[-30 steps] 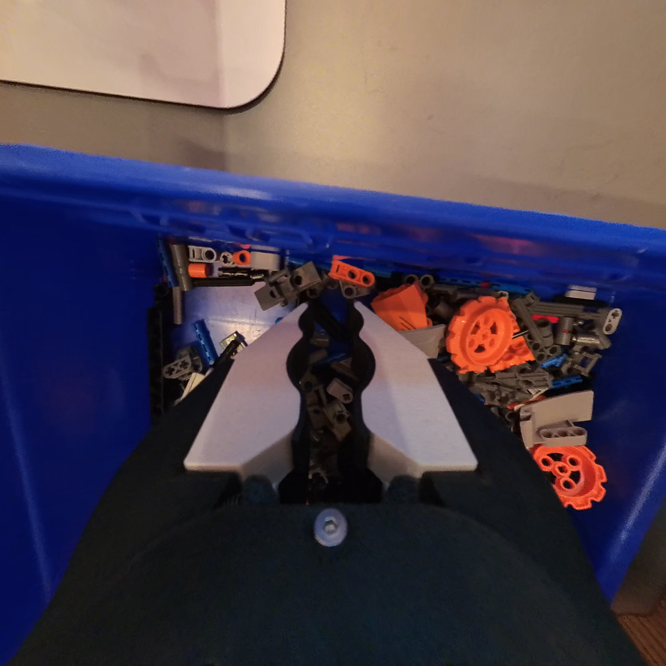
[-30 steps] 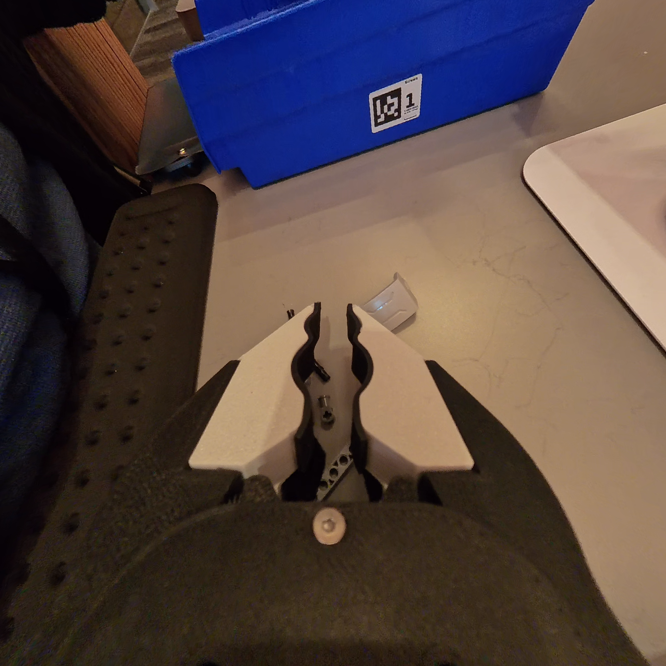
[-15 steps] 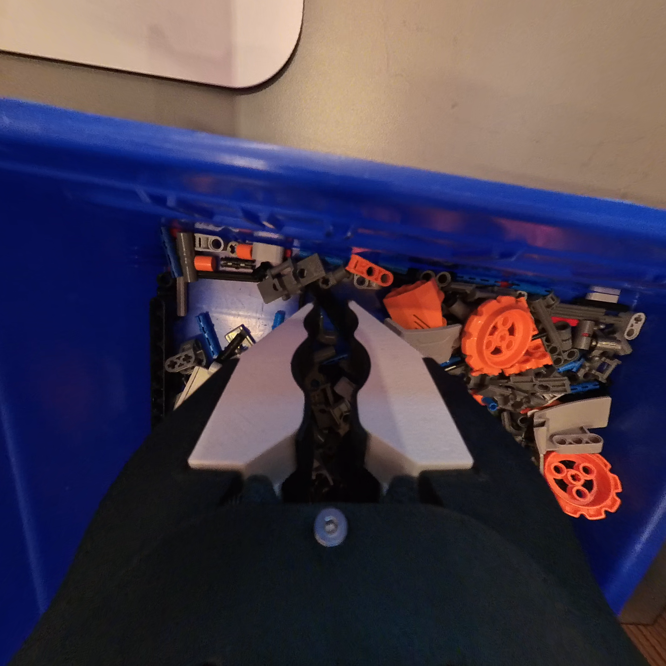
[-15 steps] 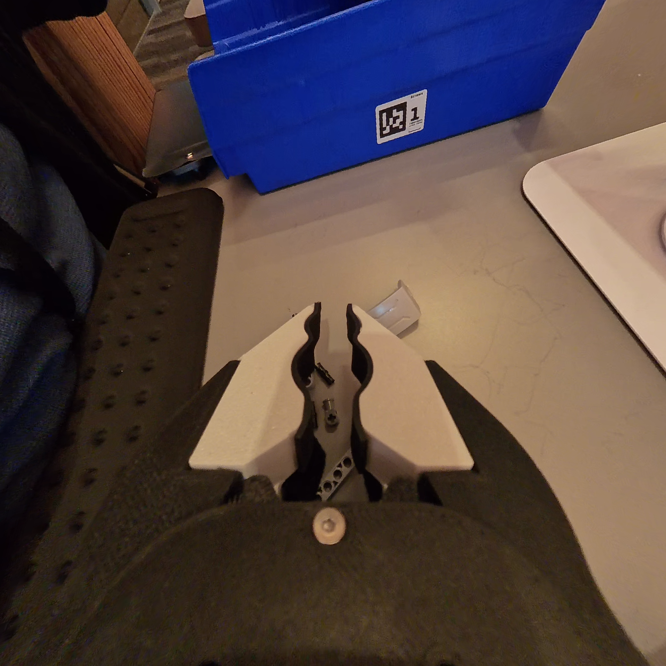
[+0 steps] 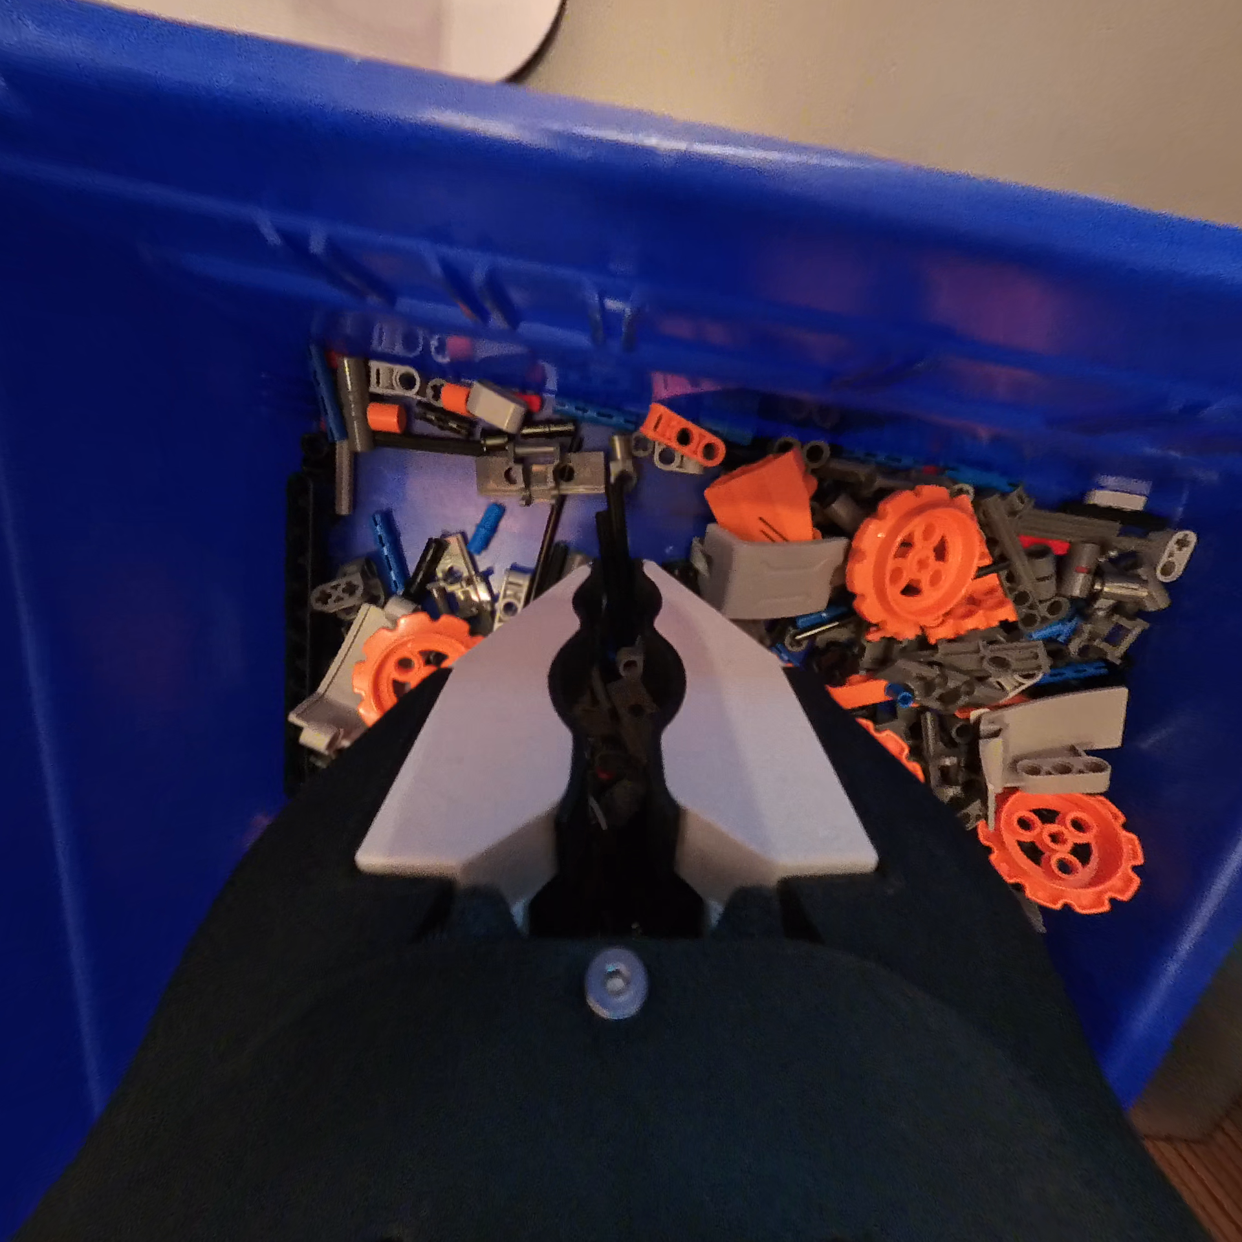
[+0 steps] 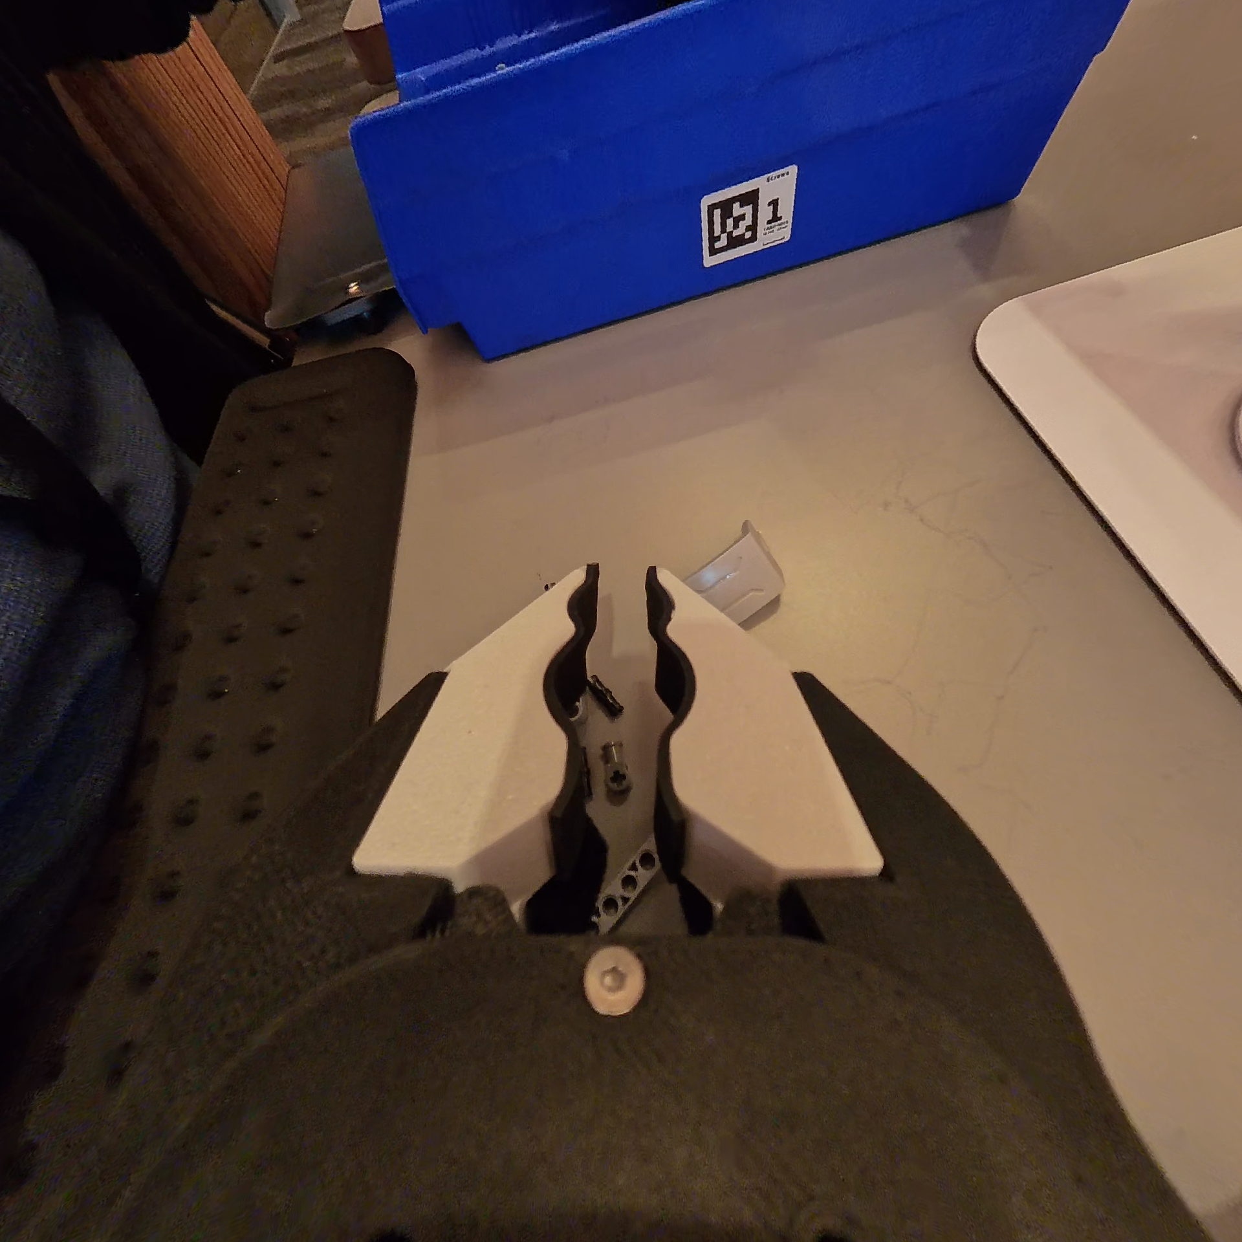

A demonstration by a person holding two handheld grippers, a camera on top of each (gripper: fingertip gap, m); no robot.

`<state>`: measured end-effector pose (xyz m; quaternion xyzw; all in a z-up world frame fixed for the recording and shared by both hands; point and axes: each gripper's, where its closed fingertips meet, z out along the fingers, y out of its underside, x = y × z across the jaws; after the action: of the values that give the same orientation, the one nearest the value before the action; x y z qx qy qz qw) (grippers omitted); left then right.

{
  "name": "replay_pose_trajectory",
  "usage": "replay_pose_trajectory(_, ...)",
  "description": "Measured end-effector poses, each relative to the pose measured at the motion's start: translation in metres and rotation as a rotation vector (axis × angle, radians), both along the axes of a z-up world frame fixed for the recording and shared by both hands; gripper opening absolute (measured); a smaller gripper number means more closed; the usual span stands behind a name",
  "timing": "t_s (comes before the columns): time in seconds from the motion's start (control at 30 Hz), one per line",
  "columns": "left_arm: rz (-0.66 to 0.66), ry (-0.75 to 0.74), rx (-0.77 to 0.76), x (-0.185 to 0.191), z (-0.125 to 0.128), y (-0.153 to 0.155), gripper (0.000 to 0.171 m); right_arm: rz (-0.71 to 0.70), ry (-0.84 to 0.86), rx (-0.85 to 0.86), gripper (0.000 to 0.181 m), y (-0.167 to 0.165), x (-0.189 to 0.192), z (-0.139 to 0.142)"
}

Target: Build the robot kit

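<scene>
Left hand-held gripper (image 5: 617, 571), tips nipping a thin black rod (image 5: 615, 521), reaches inside the blue bin (image 5: 168, 605), while our right hand-held gripper (image 6: 619, 571) hovers parted above 2 small pins (image 6: 615, 773) on the bench (image 6: 874, 571).

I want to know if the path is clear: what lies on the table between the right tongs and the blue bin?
In the right wrist view, bare grey tabletop separates the right tongs from the blue bin. A light grey curved piece sits just right of the tips.

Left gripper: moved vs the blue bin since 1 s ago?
Yes. The left gripper has dipped forward, deeper into the blue bin: its far rim sits higher in view and the white mat beyond it is almost cut off.
</scene>
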<state>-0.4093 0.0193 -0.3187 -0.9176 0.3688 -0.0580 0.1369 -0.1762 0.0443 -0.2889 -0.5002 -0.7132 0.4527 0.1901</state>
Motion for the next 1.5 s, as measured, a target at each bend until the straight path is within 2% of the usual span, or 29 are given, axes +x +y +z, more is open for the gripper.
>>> replay_pose_trajectory(0.3, -0.002, 0.042, 0.019, -0.011, 0.011, -0.01, 0.006, -0.004, -0.008, -0.001, 0.011, 0.001, 0.0, -0.003)
replay_pose_trajectory(0.5, 0.012, 0.092, -0.044, -0.027, 0.02, -0.024, 0.006, -0.003, -0.012, -0.002, 0.011, 0.001, 0.0, -0.004)
replay_pose_trajectory(0.67, 0.063, 0.184, -0.142, -0.05, 0.013, -0.042, 0.006, -0.004, -0.015, -0.002, 0.011, 0.001, 0.0, -0.005)
replay_pose_trajectory(0.8, 0.088, 0.19, -0.167, -0.055, 0.01, -0.045, 0.009, -0.006, -0.008, 0.001, 0.011, 0.002, 0.0, -0.003)
replay_pose_trajectory(0.93, 0.131, 0.183, -0.171, -0.056, 0.02, -0.045, 0.015, -0.005, 0.002, 0.004, 0.011, 0.001, 0.0, 0.0)
replay_pose_trajectory(1.03, 0.12, 0.146, -0.123, -0.049, 0.034, -0.041, 0.019, -0.004, 0.006, 0.005, 0.011, 0.001, 0.0, 0.001)
replay_pose_trajectory(1.13, 0.068, 0.051, -0.09, -0.025, 0.041, -0.036, 0.026, -0.002, -0.001, 0.005, 0.012, 0.001, 0.0, -0.001)
replay_pose_trajectory(1.33, -0.008, -0.066, -0.142, 0.018, 0.023, -0.031, 0.041, -0.006, -0.01, 0.003, 0.011, 0.002, 0.0, -0.004)
replay_pose_trajectory(1.5, -0.007, -0.095, -0.197, 0.04, 0.004, -0.027, 0.041, -0.007, -0.013, -0.001, 0.011, 0.002, 0.0, -0.005)
